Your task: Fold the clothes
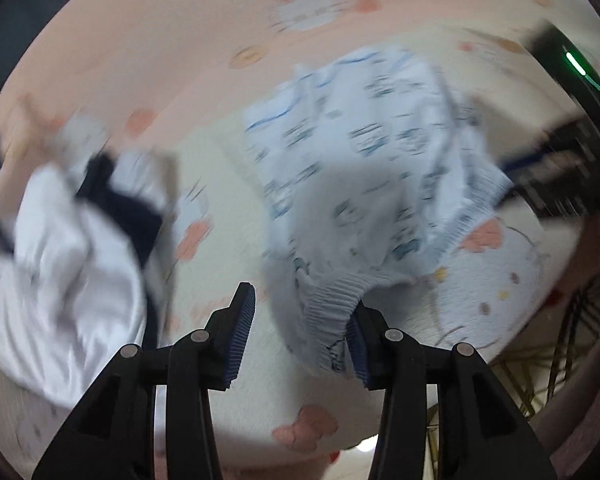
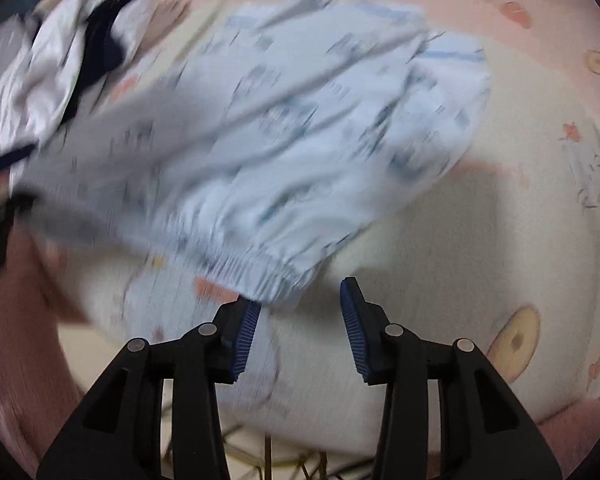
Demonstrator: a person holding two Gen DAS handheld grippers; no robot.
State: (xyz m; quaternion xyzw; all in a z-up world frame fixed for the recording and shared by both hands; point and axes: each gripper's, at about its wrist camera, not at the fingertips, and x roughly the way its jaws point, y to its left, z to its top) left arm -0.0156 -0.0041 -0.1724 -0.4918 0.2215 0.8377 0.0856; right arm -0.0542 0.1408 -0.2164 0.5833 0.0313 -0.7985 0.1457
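Between my left tongs [image 1: 300, 332] the jaws stand wide apart, gripping nothing; the ribbed hem of the pale blue printed garment [image 1: 364, 184] droops into the gap and touches the right-hand pad [image 1: 358, 354]. Right tongs [image 2: 302, 330] also gape wide and hold nothing, with the garment's elastic hem just ahead and brushing the left-hand pad [image 2: 246, 338]. Both views are motion-blurred, so detail is soft.

Garment sits bunched mid-bedspread [image 2: 440, 240], neither flat nor folded; I can't tell which stage that fits. It looks like light, limp knit cotton: it'll sag, drag and bunch, not slip much. Ribbed hem is the thickest, firmest edge, so my guess is a pinch at the hem corners, one per tong, catching both layers.

Beyond it on the left lies a crumpled white and navy garment pile [image 1: 72, 248], close enough that a spread sleeve could land on it. Cartoon-print bedspread is soft and could get pinched too. Something dark with a green light [image 1: 580, 68] sits far right, unclear what.
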